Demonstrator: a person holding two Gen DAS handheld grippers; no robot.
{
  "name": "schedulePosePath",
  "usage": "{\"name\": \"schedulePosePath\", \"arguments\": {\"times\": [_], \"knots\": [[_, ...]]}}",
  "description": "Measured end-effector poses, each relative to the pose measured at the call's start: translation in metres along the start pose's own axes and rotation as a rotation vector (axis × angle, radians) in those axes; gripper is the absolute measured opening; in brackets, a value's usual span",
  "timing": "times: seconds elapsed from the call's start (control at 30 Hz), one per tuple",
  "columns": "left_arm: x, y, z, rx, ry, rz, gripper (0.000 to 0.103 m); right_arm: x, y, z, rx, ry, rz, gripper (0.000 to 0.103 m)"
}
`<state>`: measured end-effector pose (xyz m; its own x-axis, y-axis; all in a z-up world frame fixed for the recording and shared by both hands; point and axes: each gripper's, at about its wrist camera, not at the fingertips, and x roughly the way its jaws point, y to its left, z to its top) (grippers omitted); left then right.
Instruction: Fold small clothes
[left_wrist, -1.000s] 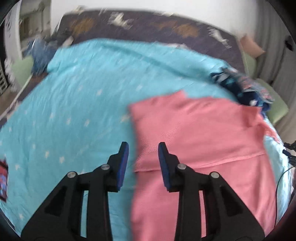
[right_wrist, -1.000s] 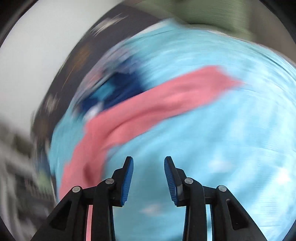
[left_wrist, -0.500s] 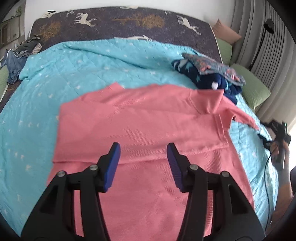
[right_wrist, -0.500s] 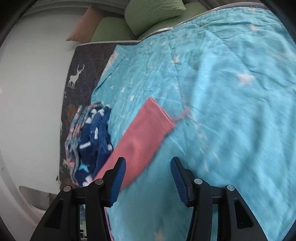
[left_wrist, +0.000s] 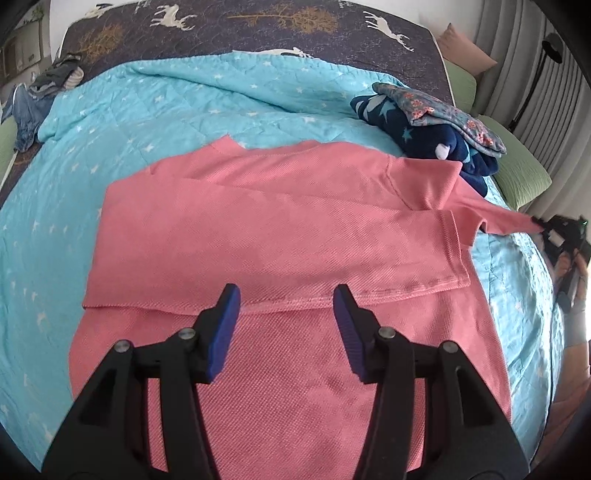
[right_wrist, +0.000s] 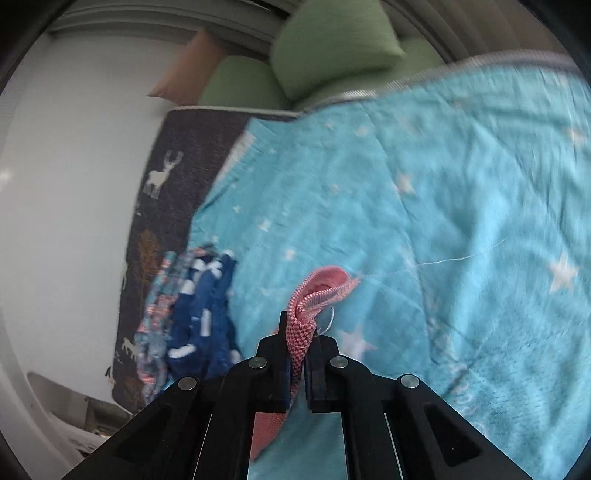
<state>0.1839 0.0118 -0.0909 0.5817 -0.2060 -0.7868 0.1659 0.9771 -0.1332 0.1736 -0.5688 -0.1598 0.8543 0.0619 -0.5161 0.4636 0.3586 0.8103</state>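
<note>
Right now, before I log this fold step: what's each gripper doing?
Left gripper: open, fingers apart over the pink shirt, holding nothing.
Right gripper: just closed, shut on the shirt's sleeve tip.

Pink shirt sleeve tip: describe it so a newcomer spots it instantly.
On the turquoise star-print blanket lies a partly folded pink shirt. Its one sleeve stretches off to the right, just below the navy and floral clothes pile. It is the only pink fabric pinched in the right gripper.
</note>
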Motion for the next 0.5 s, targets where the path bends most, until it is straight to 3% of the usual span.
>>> {"name": "schedulePosePath", "arguments": {"times": [0.17, 0.27, 0.4, 0.5], "knots": [[-0.002, 0.009, -0.003, -0.023, -0.010, -0.006, 0.057, -0.045, 0.077, 0.020, -0.145, -0.099, 0.126, 0.005], [-0.002, 0.015, -0.005, -0.047, -0.020, -0.012, 0.061, -0.064, 0.140, 0.014, -0.290, -0.120, 0.191, 0.006], [0.001, 0.025, -0.008, -0.086, -0.009, -0.037, 0.061, -0.060, 0.212, -0.037, -0.484, -0.068, 0.276, 0.006], [-0.001, 0.034, -0.010, -0.114, -0.011, -0.049, 0.061, -0.044, 0.259, -0.103, -0.626, 0.029, 0.346, 0.007]]}}
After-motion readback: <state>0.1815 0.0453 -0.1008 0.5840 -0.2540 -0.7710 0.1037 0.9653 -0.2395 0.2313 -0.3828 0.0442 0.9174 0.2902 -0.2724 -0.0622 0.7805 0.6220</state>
